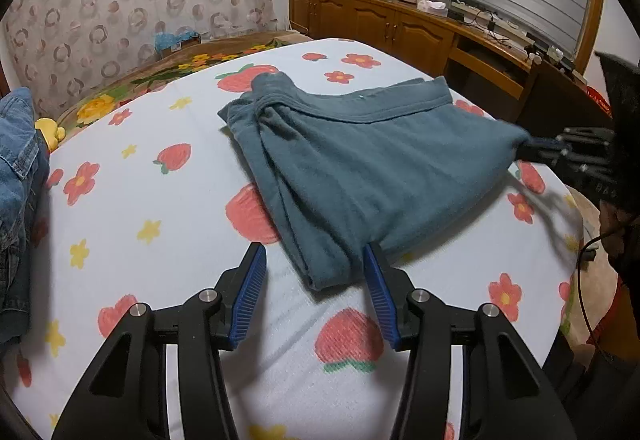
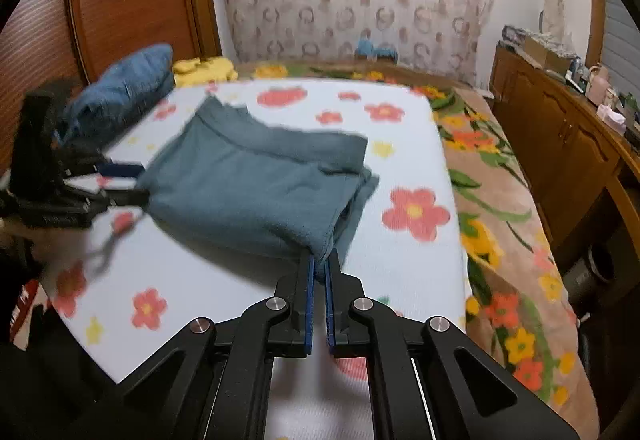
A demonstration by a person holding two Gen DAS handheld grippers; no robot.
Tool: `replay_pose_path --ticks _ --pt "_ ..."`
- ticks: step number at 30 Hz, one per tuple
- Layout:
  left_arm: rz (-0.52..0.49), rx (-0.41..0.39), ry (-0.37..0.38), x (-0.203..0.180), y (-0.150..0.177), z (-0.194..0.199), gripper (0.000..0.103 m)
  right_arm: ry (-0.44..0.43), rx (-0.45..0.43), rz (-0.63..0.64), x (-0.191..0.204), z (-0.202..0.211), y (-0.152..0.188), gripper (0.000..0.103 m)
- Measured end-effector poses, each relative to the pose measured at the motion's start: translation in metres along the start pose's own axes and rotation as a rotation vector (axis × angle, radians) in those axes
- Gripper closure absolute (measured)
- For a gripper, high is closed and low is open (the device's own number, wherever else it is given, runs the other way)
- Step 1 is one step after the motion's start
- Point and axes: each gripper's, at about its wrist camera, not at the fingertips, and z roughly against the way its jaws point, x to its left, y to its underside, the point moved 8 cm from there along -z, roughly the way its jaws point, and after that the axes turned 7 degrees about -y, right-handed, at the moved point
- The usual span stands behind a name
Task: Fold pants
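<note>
The teal fleece pants [image 1: 360, 167] lie folded into a thick stack on the strawberry-and-flower sheet [image 1: 160, 199]. My left gripper [image 1: 316, 260] is open; its right finger touches the near corner of the stack, the left finger stands on bare sheet. In the right wrist view my right gripper [image 2: 320, 264] is shut on the near corner of the pants [image 2: 248, 191] and lifts it slightly. The left gripper [image 2: 132, 183] shows there at the stack's left corner. The right gripper [image 1: 536, 145] shows in the left wrist view pinching the right corner.
Folded blue jeans [image 1: 16, 175] lie at the left edge of the bed, also in the right wrist view [image 2: 120, 87]. A yellow item [image 2: 204, 69] sits behind them. A wooden cabinet [image 1: 384, 23] with clutter runs along the far right. A floral blanket [image 2: 500, 207] borders the sheet.
</note>
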Motion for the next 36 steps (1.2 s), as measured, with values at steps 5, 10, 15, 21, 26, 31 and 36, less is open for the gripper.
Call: replay_pose_path --ticks 5,10,15,21,26,31,36 --pt "0.020 -0.021 0.011 0.000 0.000 0.009 0.052 -0.021 0.032 -0.014 0.006 -0.008 0.006 0.099" --pt "0.044 -0.064 0.026 0.003 0.000 0.027 0.063 -0.027 0.018 -0.039 0.001 -0.002 -0.001 0.091" --pt "0.050 -0.059 0.023 0.005 -0.001 0.023 0.074 -0.004 -0.018 -0.059 -0.004 0.004 -0.007 0.075" --pt "0.041 -0.019 0.022 0.000 0.000 0.005 0.075 -0.036 -0.018 -0.086 0.000 -0.007 -0.010 0.067" --pt "0.053 -0.028 0.048 -0.001 0.001 0.008 0.094 -0.014 0.053 -0.076 -0.002 -0.030 -0.003 0.065" --pt "0.076 -0.076 -0.040 0.014 0.004 0.021 0.102 0.007 0.060 -0.071 -0.006 -0.031 -0.004 0.063" --pt "0.095 -0.052 -0.036 0.023 0.014 0.020 0.102 0.005 0.040 -0.065 -0.004 -0.029 -0.003 0.063"
